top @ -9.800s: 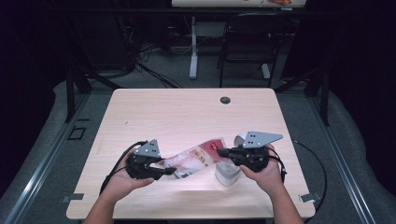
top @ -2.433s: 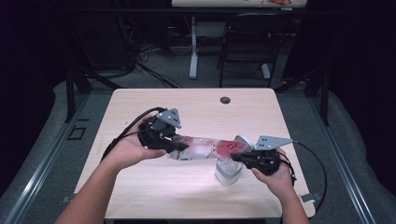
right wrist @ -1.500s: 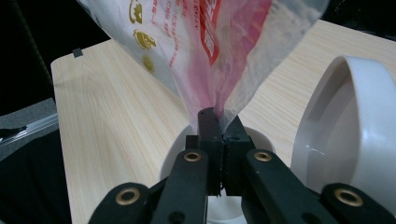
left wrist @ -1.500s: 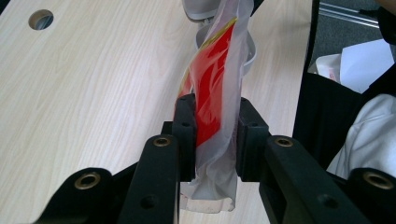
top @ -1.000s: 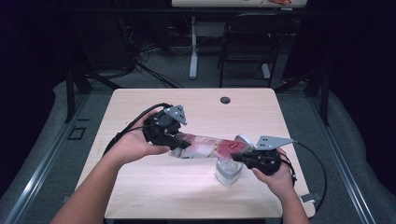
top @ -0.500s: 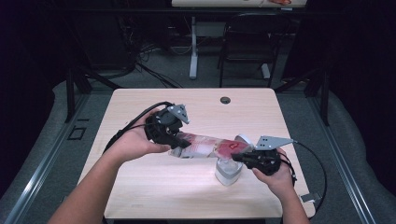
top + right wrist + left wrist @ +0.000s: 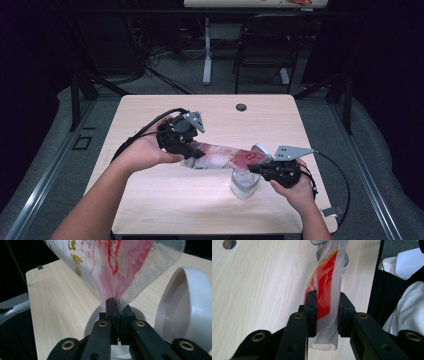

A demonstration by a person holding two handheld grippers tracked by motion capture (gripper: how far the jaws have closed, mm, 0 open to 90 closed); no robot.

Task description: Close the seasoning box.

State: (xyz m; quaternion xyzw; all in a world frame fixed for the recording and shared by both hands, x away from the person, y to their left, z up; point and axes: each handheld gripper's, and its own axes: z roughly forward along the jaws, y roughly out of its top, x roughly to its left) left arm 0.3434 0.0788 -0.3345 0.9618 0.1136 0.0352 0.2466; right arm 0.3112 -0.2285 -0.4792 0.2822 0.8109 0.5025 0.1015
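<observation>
One bag (image 7: 220, 156) stretched above the desk (image 7: 200, 200) between two grippers: left gripper (image 7: 325, 307) pinching one end, right gripper (image 7: 117, 315) clamped on the other, over one white container (image 7: 245, 184).

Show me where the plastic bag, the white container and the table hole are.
plastic bag (image 7: 220, 155), high view, clear middle part.
white container (image 7: 244, 186), high view, front wall.
table hole (image 7: 241, 107), high view, its centre.
</observation>
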